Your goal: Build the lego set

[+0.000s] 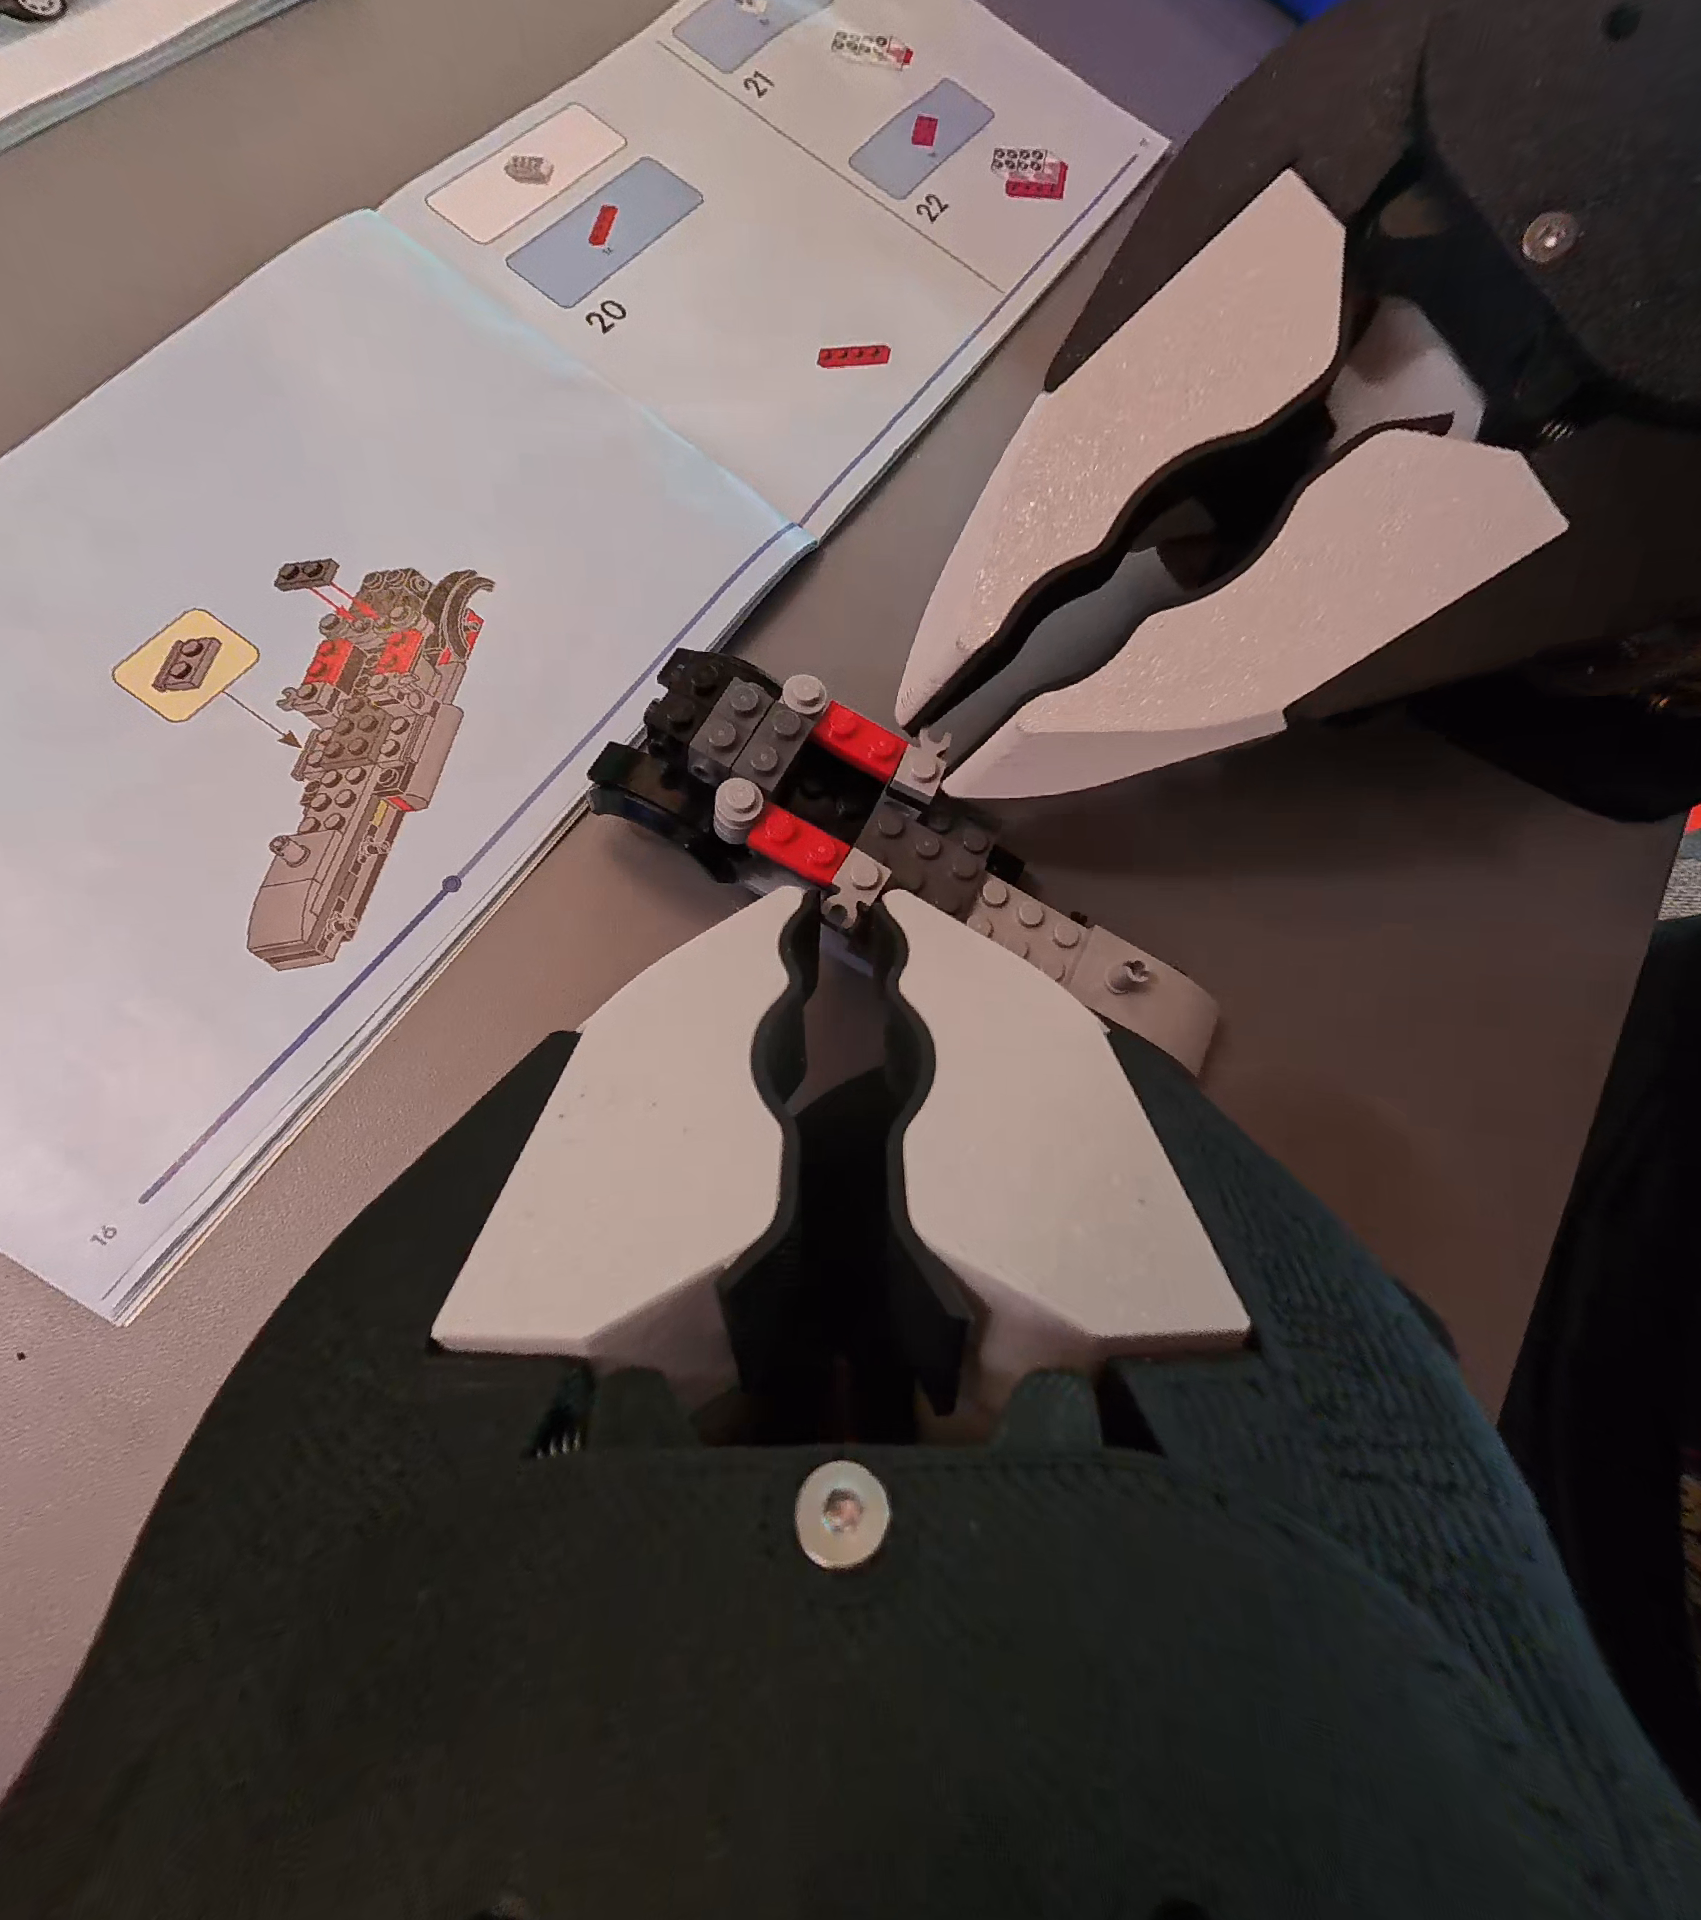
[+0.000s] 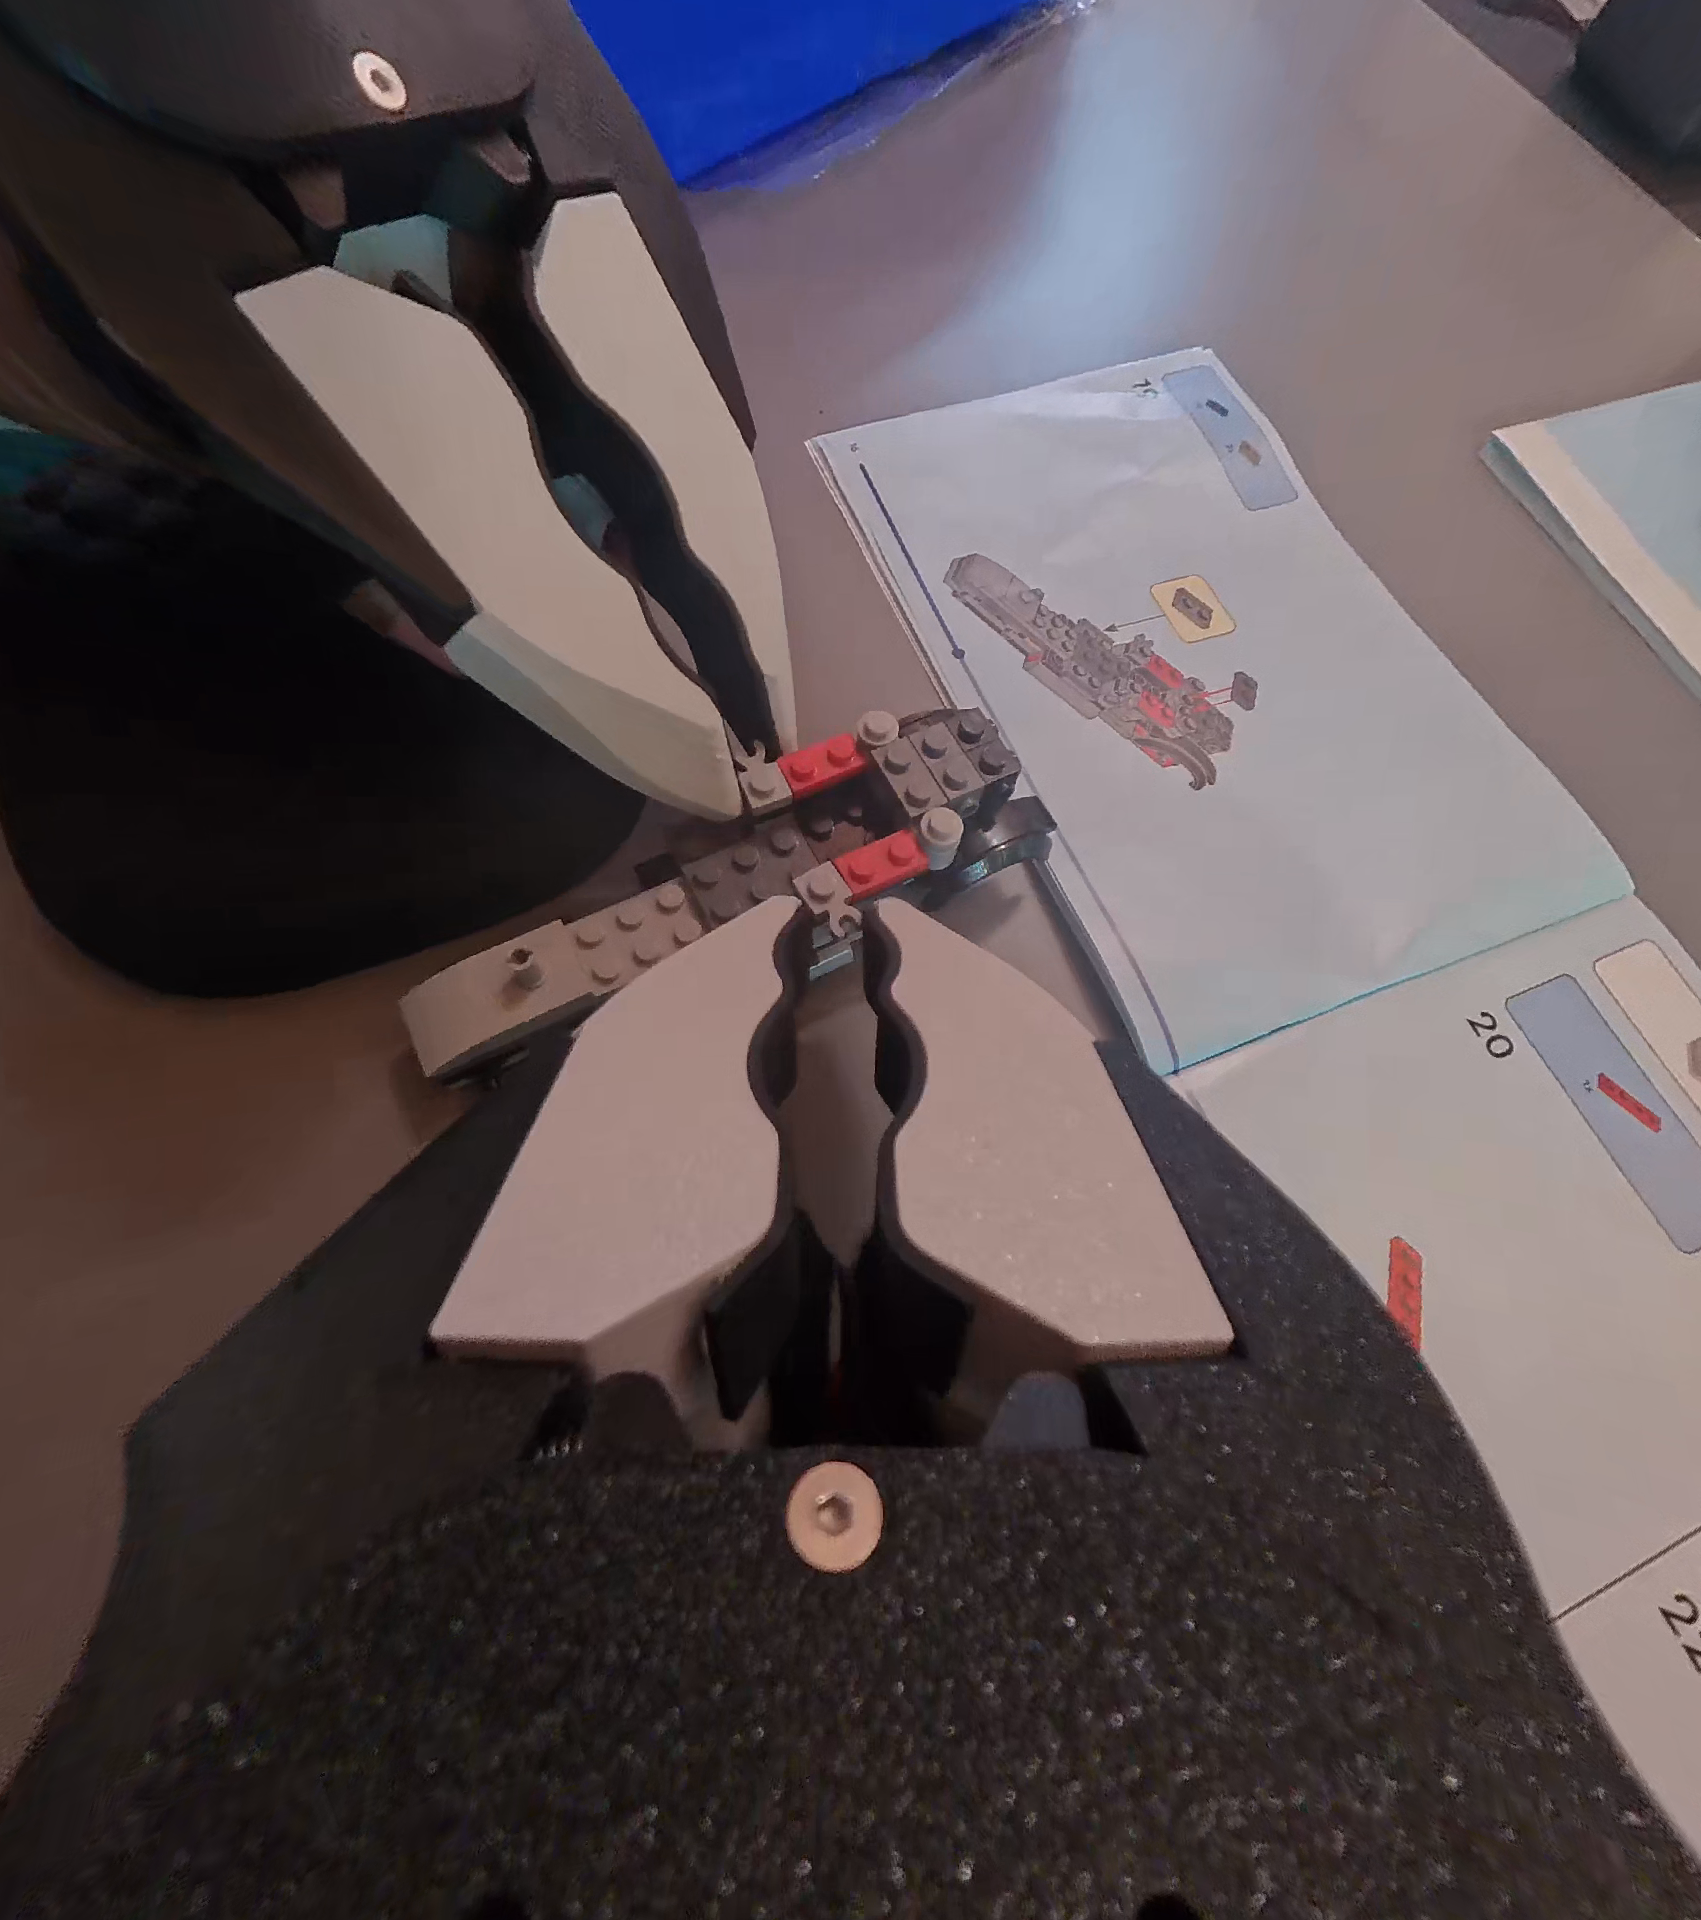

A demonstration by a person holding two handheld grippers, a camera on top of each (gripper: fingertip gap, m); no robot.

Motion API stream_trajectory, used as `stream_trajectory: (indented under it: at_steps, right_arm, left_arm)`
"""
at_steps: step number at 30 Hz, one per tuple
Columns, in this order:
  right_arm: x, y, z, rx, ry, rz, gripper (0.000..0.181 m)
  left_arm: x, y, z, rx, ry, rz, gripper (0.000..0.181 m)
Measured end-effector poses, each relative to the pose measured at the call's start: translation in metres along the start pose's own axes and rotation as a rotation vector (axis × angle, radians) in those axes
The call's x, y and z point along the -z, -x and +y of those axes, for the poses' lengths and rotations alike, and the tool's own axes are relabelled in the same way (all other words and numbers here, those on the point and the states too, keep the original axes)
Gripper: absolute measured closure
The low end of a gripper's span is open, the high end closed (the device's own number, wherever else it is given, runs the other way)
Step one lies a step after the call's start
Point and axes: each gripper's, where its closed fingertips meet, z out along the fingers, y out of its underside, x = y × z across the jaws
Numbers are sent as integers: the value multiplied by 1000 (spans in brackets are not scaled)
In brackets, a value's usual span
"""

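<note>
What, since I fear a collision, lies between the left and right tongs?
The lego model fills that gap, with the left tongs at one side and the right tongs at the other; both wrist views show it.

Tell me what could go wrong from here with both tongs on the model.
The left tongs and right tongs each appear to pinch only a small grey clip on the lego model; pulling apart could pop the clips off. Sliding the model could nudge the booklet and shift the loose red plate lying on it.
</note>
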Motion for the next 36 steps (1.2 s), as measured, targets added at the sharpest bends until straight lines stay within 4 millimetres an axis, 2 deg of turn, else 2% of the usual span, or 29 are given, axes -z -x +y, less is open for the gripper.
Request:
stream_trajectory:
  at_steps: [15, 18, 20, 25, 36]
  right_arm:
    - [-2, -3, 0, -124, 31, 80, 172]
    - [-1, -1, 0, -64, 41, 44, 168]
    - [-1, 1, 0, 31, 52, 1, 162]
    - [-1, -1, 2, 243, 86, -48, 163]
    - [0, -7, 2, 418, 152, -130, 169]
  left_arm:
    - [-1, 3, -2, 66, -25, -20, 172]
    - [-1, 3, -2, 83, -25, 3, 172]
    - [-1, 2, -1, 99, -22, 22, 172]
    - [-1, 2, -1, 88, -18, 18, 172]
    - [-2, 0, 1, 64, -2, 13, 173]
